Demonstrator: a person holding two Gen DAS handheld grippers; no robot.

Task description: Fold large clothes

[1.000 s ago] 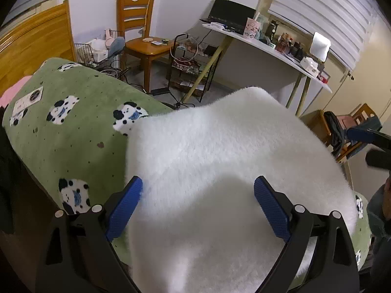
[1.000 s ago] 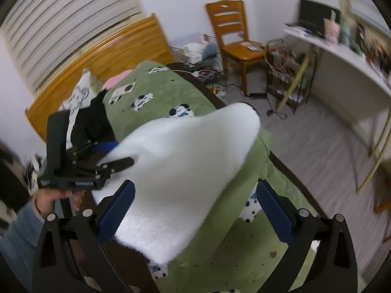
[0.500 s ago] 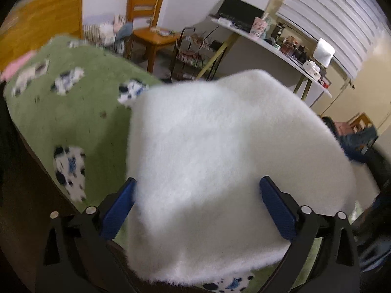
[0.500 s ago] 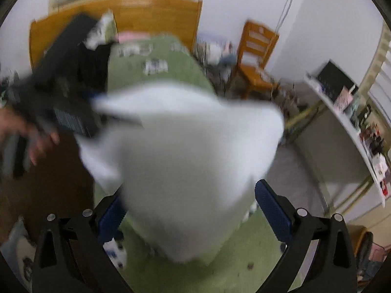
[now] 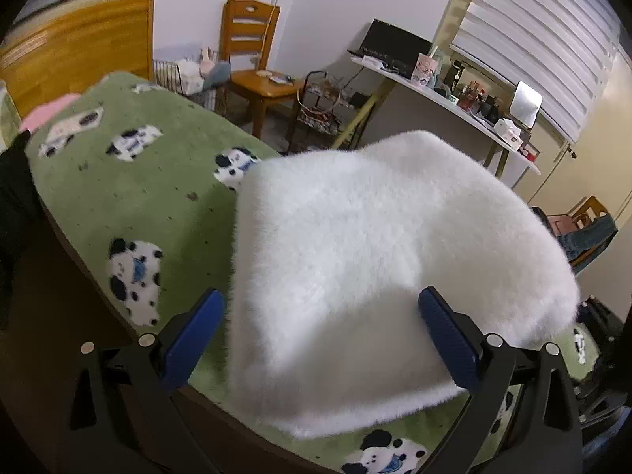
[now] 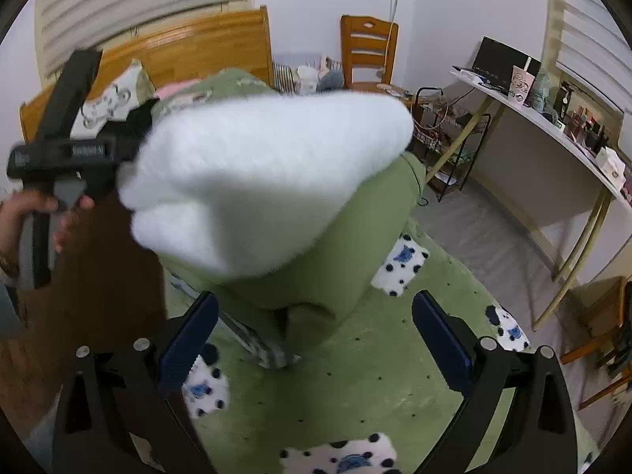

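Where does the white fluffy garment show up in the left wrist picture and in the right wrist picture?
Left wrist: the white fluffy garment fills the centre and right, lying on the green blanket.
Right wrist: the garment sits upper centre-left, beside the left gripper.
Shared landmark: the wooden chair against the far wall.

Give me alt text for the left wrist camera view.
A fluffy white garment lies folded on a green blanket with cow patches, between the open jaws of the left gripper. Behind stand a wooden chair and a cluttered desk.
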